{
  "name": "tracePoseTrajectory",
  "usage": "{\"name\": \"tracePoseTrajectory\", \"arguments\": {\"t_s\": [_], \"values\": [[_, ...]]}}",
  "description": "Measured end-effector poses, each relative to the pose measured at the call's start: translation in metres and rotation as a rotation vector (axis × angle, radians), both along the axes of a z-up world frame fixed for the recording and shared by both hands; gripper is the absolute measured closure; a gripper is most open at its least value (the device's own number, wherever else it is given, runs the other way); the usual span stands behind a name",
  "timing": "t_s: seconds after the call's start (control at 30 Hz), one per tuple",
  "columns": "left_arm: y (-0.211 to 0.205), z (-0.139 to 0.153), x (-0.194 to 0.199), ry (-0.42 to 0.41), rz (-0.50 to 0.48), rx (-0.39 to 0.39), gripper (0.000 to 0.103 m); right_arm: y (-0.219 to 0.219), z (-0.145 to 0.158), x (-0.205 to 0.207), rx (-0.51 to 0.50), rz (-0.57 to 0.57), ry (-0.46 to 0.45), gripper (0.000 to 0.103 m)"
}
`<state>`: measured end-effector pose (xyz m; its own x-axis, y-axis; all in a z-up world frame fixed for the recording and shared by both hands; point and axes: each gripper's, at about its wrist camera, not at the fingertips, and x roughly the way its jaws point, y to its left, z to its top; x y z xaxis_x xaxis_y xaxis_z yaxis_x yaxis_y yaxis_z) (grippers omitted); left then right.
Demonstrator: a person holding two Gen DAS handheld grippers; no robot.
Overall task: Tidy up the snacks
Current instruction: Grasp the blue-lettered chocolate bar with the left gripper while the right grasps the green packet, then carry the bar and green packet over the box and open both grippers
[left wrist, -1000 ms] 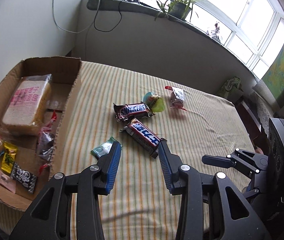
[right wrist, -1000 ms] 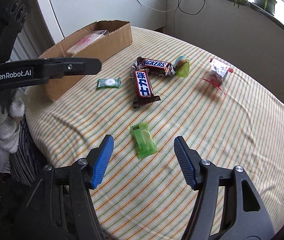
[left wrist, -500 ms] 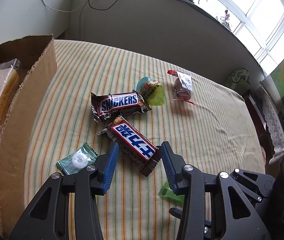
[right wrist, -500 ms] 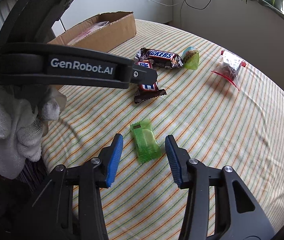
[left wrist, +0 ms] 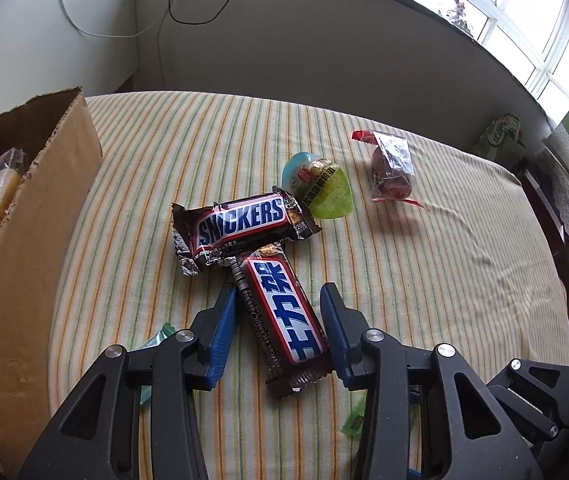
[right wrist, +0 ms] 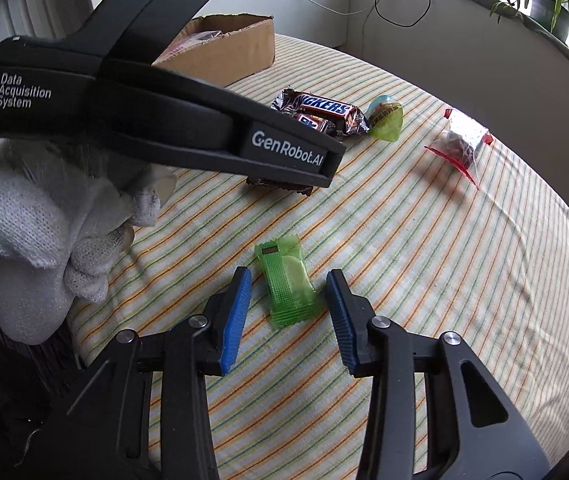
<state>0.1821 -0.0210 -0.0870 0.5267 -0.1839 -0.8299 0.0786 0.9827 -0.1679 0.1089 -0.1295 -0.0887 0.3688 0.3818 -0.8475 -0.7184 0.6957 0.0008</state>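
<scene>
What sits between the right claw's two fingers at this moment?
A green translucent snack packet lies flat on the striped cloth between the right claw fingers, touching neither; right wrist view shows it.

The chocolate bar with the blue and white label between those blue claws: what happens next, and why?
Probably the left gripper closes on the brown-wrapped chocolate bar: its open blue pads straddle the bar without clearly touching it. Lifting it toward the cardboard box would likely follow.

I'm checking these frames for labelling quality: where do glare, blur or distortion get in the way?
Left wrist view: blown-out window, fisheye bending the striped tablecloth, Snickers bars sharp. Right wrist view: the black left claw blocks much of the second bar; the translucent green candy packet is slightly soft.
</scene>
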Motion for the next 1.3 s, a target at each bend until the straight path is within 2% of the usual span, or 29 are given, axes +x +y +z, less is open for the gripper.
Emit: {"name": "tracePoseTrajectory", "arguments": {"t_s": [0.13,0.17,0.43,0.83,1.0,1.3], "values": [[0.004,-0.001,0.000,-0.004,-0.002,-0.006,0.073,-0.002,0.001,0.005,0.001,-0.021,-0.002,0.077],[0.005,0.000,0.000,-0.003,-0.002,-0.007,0.075,-0.003,0.001,0.007,0.006,-0.027,0.004,0.078],[0.009,0.003,-0.011,-0.011,-0.005,-0.022,0.075,-0.014,0.006,0.004,0.019,-0.056,0.004,0.079],[0.017,0.029,-0.035,-0.068,-0.012,-0.058,0.075,-0.030,0.030,-0.011,0.044,-0.093,-0.028,0.079],[0.025,0.043,-0.049,-0.095,-0.012,-0.084,0.075,-0.026,0.045,-0.018,0.052,-0.095,-0.050,0.079],[0.057,0.070,-0.079,-0.171,0.015,-0.067,0.075,0.003,0.074,-0.021,0.087,-0.078,-0.083,0.079]]}}
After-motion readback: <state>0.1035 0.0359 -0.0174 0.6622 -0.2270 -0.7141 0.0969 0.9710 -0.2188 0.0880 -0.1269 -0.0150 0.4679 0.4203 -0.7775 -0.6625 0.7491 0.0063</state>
